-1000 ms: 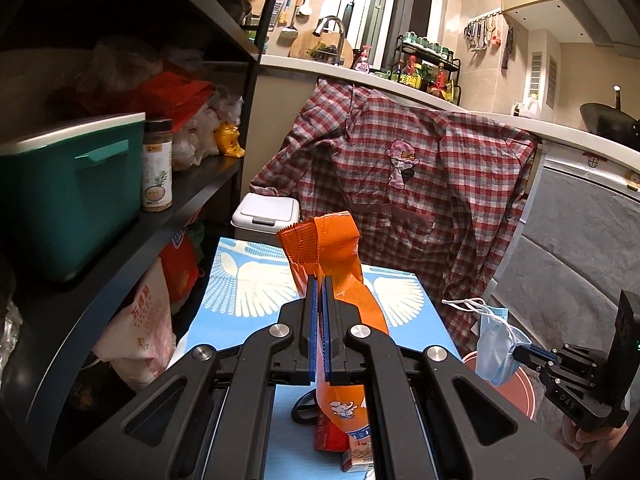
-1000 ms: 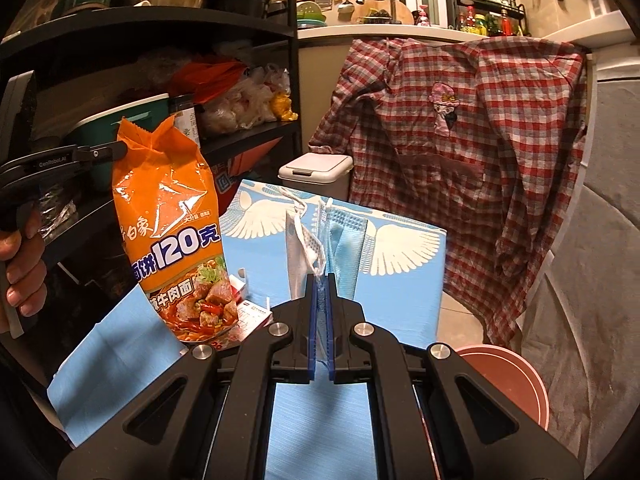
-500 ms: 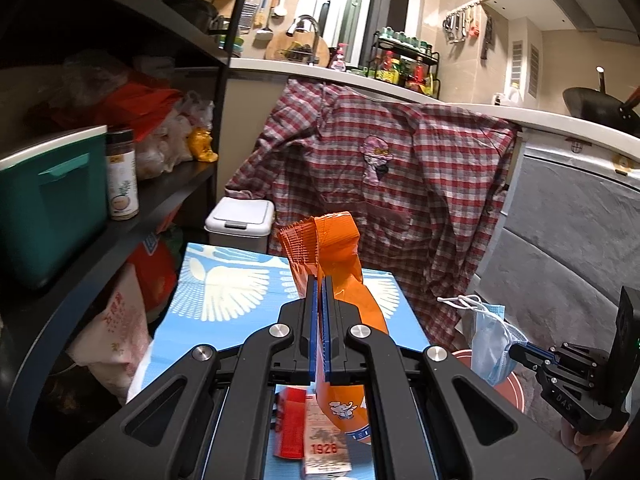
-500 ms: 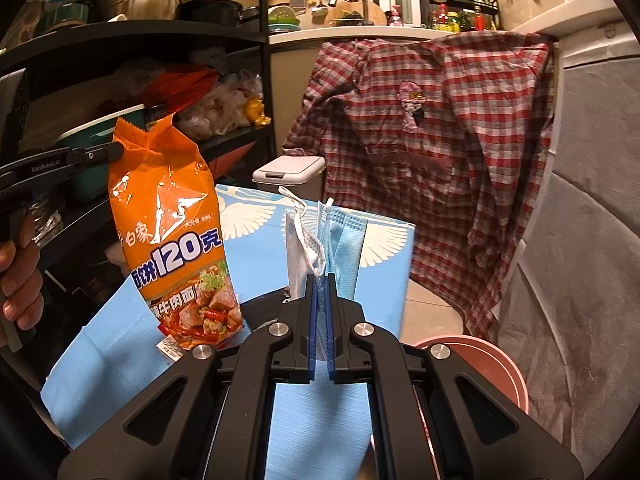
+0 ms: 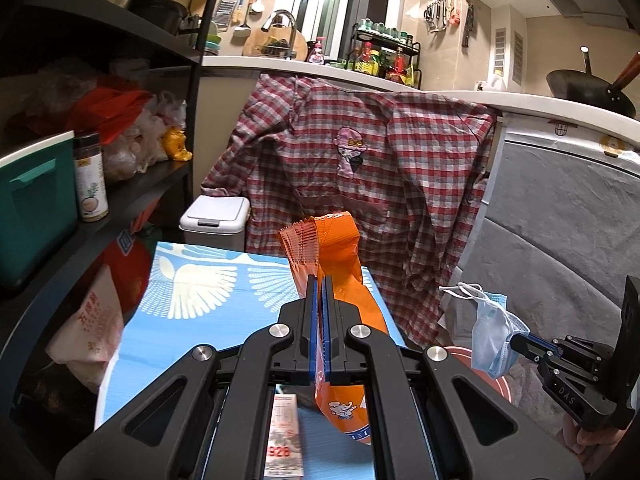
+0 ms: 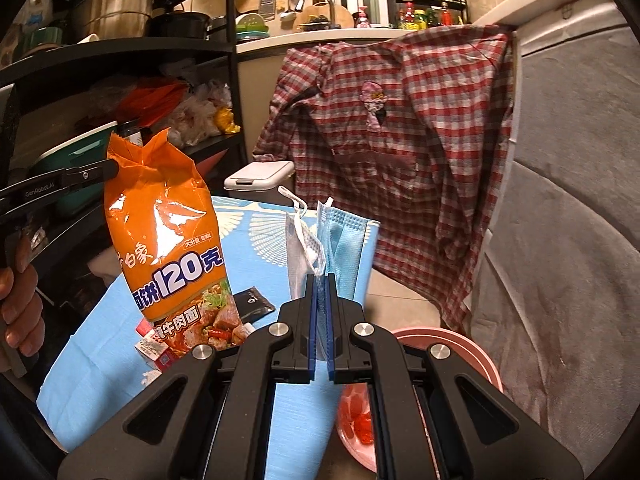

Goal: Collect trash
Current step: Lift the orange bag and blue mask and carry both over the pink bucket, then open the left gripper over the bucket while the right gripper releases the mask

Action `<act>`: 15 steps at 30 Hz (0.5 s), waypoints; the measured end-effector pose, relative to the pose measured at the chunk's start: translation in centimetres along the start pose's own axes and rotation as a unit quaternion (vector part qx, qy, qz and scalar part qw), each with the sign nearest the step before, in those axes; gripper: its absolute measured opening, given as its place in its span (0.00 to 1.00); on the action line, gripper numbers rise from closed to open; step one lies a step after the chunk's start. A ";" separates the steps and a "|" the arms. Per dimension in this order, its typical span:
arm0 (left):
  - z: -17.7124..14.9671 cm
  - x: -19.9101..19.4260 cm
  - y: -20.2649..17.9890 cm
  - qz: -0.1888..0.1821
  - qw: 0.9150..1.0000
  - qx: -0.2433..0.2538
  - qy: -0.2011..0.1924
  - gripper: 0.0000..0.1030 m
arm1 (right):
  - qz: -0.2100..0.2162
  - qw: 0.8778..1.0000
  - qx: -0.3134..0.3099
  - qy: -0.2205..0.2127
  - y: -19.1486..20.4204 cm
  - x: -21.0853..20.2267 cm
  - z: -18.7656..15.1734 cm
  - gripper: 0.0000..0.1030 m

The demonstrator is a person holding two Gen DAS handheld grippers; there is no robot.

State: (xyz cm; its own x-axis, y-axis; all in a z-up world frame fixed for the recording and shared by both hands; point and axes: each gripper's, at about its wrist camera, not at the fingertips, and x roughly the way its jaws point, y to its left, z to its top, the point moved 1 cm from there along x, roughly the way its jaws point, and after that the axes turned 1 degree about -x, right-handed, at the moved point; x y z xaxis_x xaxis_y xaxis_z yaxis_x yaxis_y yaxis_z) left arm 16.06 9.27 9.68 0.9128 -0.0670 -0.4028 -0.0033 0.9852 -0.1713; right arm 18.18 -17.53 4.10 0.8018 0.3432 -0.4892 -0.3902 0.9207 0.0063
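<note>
While both tongs clamped, left tongs [image 5: 320, 304] on orange noodle packet [image 6: 168, 236], right tongs [image 6: 320, 300] on face mask [image 6: 340, 248]: pink basin [image 6: 472, 356] with red scraps [image 6: 360, 424].

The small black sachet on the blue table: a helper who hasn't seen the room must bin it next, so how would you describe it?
Start at the blue table cover with white wings. Just behind the hanging orange noodle bag lies the small black sachet, flat on the cloth. It is the only black item there; the red-and-white packet beside it is boxy and printed.
</note>
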 end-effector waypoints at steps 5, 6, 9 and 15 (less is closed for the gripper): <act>-0.2 0.9 -2.2 -0.007 1.000 0.006 0.003 0.02 | -0.014 1.000 0.010 0.009 -1.7 -0.3 -0.5 0.04; -0.3 1.1 -2.7 -0.009 1.000 0.009 0.004 0.02 | -0.016 1.000 0.012 0.012 -2.1 -0.3 -0.6 0.04; -0.5 1.6 -4.2 -0.013 1.000 0.013 0.006 0.02 | -0.023 0.999 0.016 0.017 -2.7 -0.3 -0.9 0.04; -1.3 3.2 -7.3 -0.019 0.999 0.029 0.013 0.02 | -0.034 0.999 0.026 0.029 -4.3 -0.4 -1.4 0.04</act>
State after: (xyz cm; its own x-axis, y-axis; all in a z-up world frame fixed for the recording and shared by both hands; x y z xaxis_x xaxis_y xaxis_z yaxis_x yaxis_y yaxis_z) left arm 18.47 1.69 8.52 0.9012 -0.1075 -0.4199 0.0556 0.9894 -0.1339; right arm 18.92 -21.84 3.08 0.7979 0.2696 -0.5391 -0.3101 0.9506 0.0164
